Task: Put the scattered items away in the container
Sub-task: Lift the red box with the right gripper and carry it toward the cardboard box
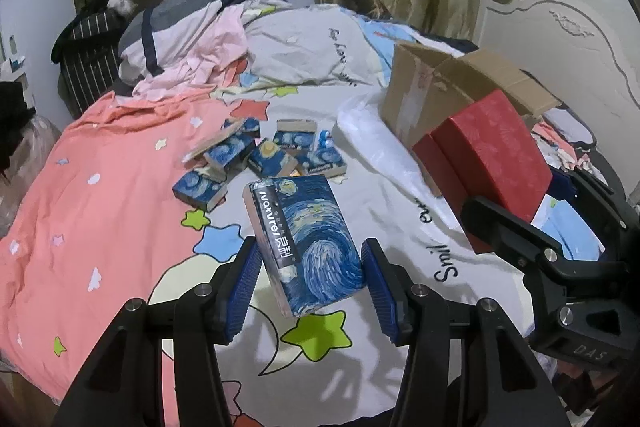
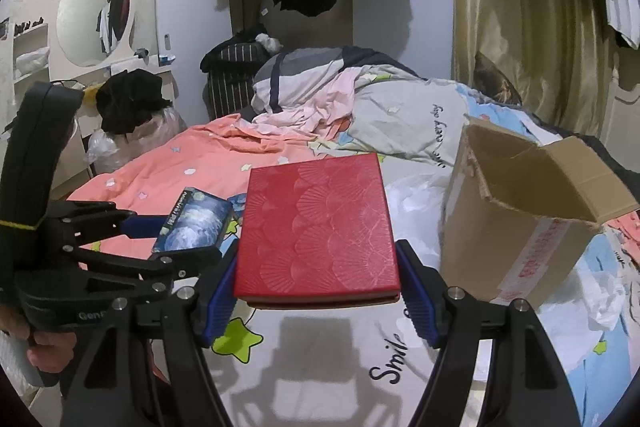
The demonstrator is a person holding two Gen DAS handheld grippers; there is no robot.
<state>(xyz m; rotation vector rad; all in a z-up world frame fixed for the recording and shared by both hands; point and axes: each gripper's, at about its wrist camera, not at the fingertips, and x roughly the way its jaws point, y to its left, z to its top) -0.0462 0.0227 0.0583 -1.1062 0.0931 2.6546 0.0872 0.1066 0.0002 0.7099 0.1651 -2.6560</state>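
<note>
Carrying one item in each gripper toward the cardboard box [image 2: 516, 223] on the bed [image 1: 120, 187].

Left gripper [image 1: 312, 277] has its fingers clamped on a blue starry-print pack [image 1: 306, 239], long axis running away from the fingers, tilted; right gripper [image 2: 316, 289] pinches the red box [image 2: 316, 227] across its width, held flat. Cardboard box stands open-topped to the right of both, nearer the right gripper, flaps splayed, with free bedsheet in front of it. More blue packs [image 1: 260, 155] lie clustered left of the cardboard box, well apart from it.
</note>
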